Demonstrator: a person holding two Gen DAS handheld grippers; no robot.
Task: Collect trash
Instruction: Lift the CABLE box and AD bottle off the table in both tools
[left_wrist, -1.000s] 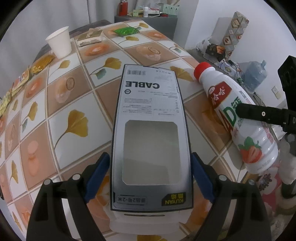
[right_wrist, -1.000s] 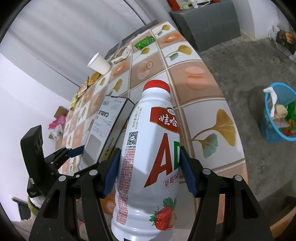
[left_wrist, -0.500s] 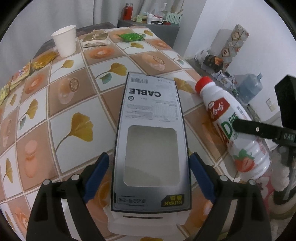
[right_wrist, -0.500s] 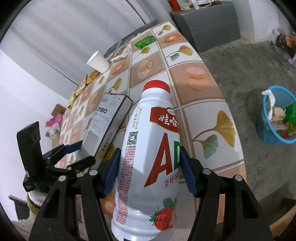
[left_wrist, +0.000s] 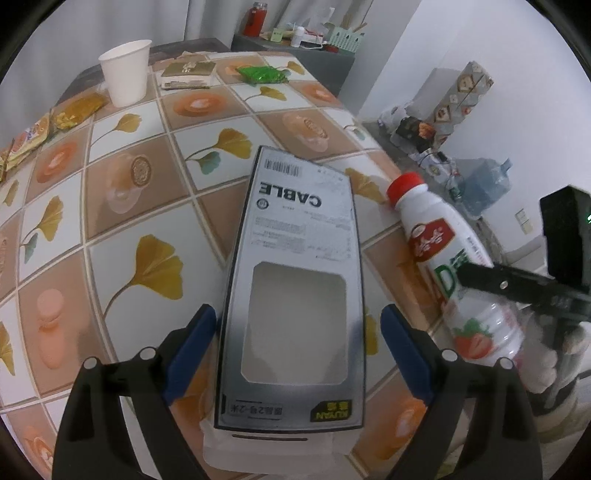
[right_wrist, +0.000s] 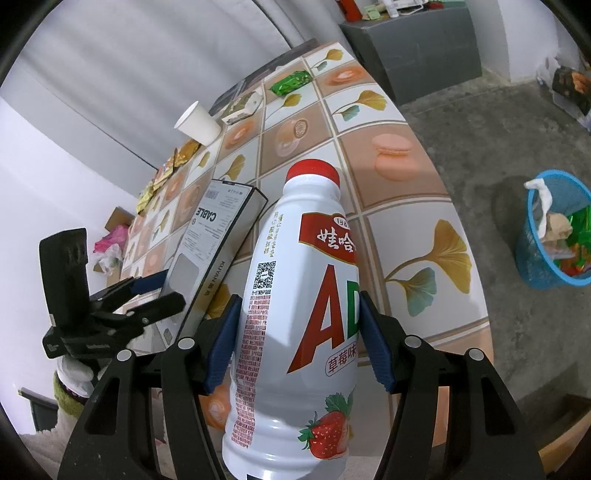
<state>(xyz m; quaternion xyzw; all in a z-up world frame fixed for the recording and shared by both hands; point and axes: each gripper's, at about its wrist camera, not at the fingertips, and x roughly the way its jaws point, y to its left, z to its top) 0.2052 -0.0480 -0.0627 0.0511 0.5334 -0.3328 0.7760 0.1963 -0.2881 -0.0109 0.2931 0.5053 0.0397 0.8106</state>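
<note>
Trash is in both tools: right tool (right_wrist: 299, 339) clamps the bottle (right_wrist: 295, 332), left tool (left_wrist: 295, 354) grips the cable box (left_wrist: 295, 280), above the surface (left_wrist: 110, 221). Carry them level toward the blue bin (right_wrist: 554, 236), releasing only overhead.

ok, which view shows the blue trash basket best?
Right wrist view. The blue trash basket stands on the floor beyond the table's edge, its rim and the trash inside plainly visible. The left wrist view doesn't show it at all; that one faces the cable box and tabletop.
</note>
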